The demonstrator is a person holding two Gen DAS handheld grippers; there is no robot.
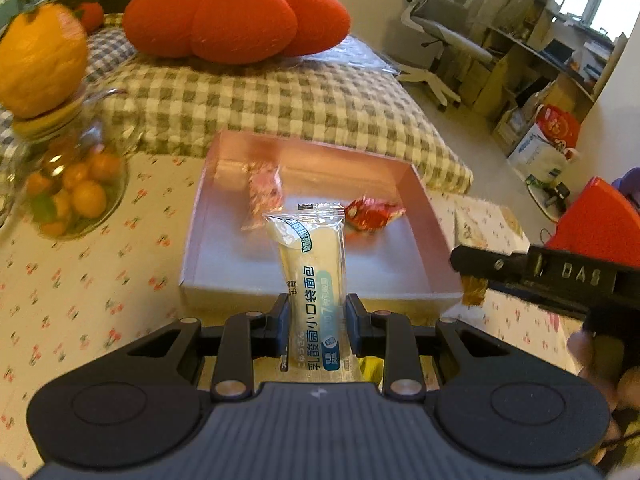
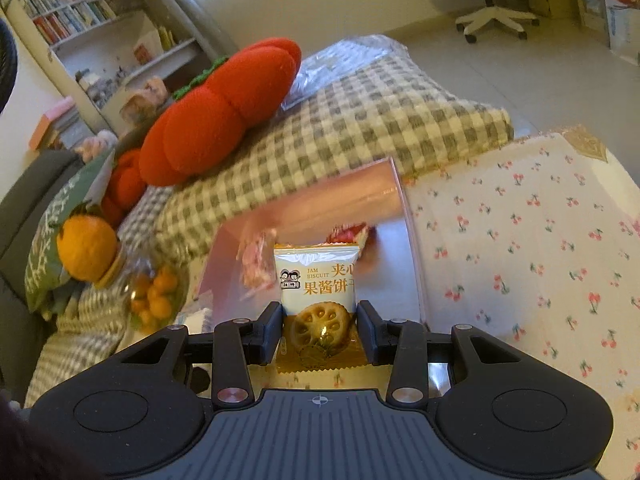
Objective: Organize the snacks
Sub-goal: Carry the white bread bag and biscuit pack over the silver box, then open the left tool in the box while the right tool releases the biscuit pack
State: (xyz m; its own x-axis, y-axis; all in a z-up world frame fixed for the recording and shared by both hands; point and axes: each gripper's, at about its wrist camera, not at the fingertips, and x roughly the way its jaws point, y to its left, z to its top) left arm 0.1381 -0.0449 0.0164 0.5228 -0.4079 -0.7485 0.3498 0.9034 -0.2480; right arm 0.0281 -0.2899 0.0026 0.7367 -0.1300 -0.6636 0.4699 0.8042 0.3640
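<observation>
Two snack packets are held at once: the left gripper (image 1: 318, 326) is closed on a clear-wrapped bread roll packet (image 1: 310, 276), which is pointed toward 12 o'clock over the near edge of the pink tray (image 1: 430, 196). The right gripper (image 2: 320, 330) is clamped on a jam biscuit packet (image 2: 318, 280), likewise held at the tray's near side. Inside the tray, a pink-wrapped candy (image 1: 262, 192) is seen at 11 o'clock from the bread packet and a red-wrapped candy (image 1: 372, 212) at 1 o'clock, the two lying apart.

Home living room, checked sofa cover (image 1: 280, 96), tomato cushion (image 1: 236, 16), bookshelves (image 2: 80, 4), cherry-print tablecloth (image 2: 520, 240)
</observation>
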